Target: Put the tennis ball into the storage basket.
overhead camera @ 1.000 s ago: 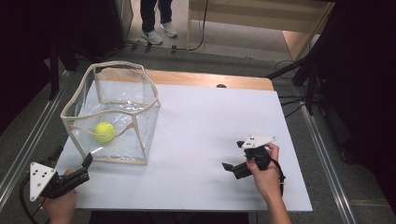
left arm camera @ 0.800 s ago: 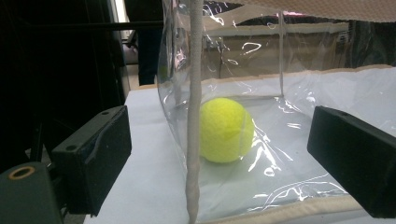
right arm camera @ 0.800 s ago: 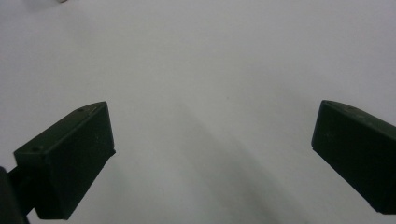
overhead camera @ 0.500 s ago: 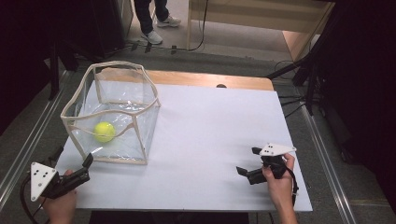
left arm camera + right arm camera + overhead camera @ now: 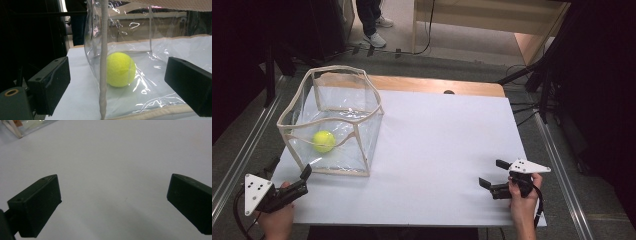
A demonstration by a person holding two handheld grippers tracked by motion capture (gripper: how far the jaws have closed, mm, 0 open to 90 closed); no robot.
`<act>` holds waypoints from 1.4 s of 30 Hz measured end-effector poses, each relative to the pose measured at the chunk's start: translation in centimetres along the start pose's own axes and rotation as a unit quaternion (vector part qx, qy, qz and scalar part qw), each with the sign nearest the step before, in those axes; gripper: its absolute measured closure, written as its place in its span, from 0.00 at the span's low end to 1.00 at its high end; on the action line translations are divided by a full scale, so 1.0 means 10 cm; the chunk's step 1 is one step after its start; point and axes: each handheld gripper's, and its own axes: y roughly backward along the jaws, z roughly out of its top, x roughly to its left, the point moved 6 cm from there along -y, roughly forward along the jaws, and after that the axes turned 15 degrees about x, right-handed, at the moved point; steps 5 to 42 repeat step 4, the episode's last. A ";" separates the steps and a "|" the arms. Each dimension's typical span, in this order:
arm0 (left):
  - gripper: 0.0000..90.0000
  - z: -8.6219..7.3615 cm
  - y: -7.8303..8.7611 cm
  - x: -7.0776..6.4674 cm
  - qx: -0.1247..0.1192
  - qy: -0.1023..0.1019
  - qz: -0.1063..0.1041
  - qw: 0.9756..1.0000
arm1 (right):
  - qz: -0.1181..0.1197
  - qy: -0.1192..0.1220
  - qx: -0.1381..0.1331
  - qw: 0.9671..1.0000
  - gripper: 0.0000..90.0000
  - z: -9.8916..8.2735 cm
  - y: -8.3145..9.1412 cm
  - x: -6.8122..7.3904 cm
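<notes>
A yellow tennis ball (image 5: 323,141) lies inside a clear plastic bin (image 5: 367,102) with beige trim, at the table's left. My left gripper (image 5: 289,169) is open at the near left corner and points at the bin. In the left gripper view the ball (image 5: 120,69) sits behind the bin's corner seam (image 5: 103,62), between my spread jaws. My right gripper (image 5: 493,173) is open near the front right edge, nothing between its fingers. In the right gripper view its jaws stand wide over the bare white table (image 5: 112,165), with the bin's corner (image 5: 22,126) far off.
The white tabletop (image 5: 447,145) stretches between bin and right gripper; a wooden strip (image 5: 437,86) runs along its far edge. A person's legs (image 5: 372,17) stand beyond the table. Metal rails flank both sides, and dark stands with cables (image 5: 537,80) are at right.
My right gripper has drawn back toward the near right corner of the table, still open. The left gripper, bin and ball have stayed put.
</notes>
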 end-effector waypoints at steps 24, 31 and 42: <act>0.08 0.00 0.00 0.00 0.000 0.001 0.000 1.000 | -0.004 -0.004 -0.005 1.000 0.00 -0.03 0.02 -0.01; 0.08 0.00 0.00 0.00 0.000 0.001 0.000 1.000 | -0.004 -0.004 -0.005 1.000 0.00 -0.03 0.02 -0.01; 0.08 0.00 0.00 0.00 0.000 0.001 0.000 1.000 | -0.004 -0.004 -0.005 1.000 0.00 -0.03 0.02 -0.01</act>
